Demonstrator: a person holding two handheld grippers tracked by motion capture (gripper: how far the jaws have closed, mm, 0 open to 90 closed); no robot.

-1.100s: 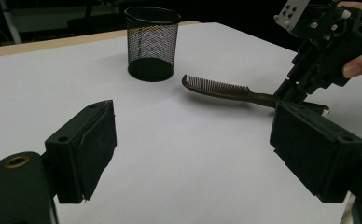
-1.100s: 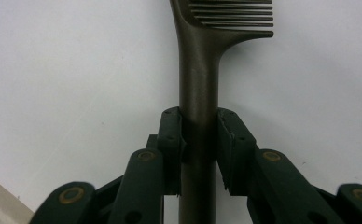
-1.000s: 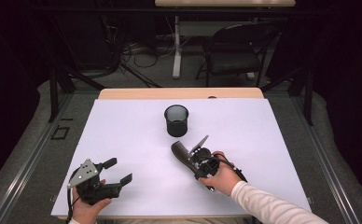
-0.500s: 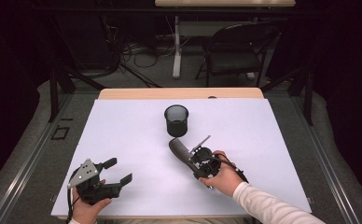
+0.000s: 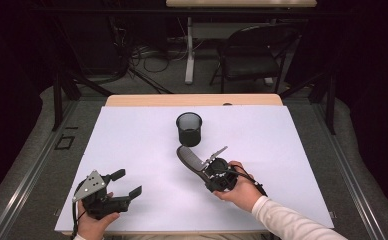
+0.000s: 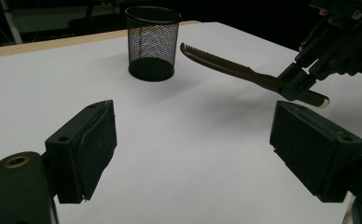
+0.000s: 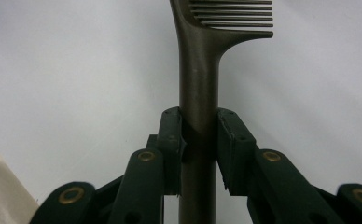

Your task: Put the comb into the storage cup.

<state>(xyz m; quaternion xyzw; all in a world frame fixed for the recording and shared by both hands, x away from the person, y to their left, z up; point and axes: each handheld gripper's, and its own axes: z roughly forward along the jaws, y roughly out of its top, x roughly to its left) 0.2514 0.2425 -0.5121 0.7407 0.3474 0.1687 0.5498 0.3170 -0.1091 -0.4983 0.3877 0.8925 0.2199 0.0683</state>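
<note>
Well, the right gripper (image 5: 208, 162) clamps a brown comb (image 5: 189, 159) at six o'clock of the mesh cup (image 5: 189, 128); the left gripper (image 5: 127, 183) gapes empty near the white counter's (image 5: 282, 140) front edge, bare counter around.

One comb (image 5: 189, 159), one mesh cup (image 5: 189, 128), two grippers: the left gripper (image 5: 128, 185) and the right gripper (image 5: 209, 166). One white table (image 5: 282, 145), one chair (image 5: 252, 55) behind it.

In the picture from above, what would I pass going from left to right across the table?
Left tool, open and empty → black mesh cup → right tool, shut on a dark comb.
</note>
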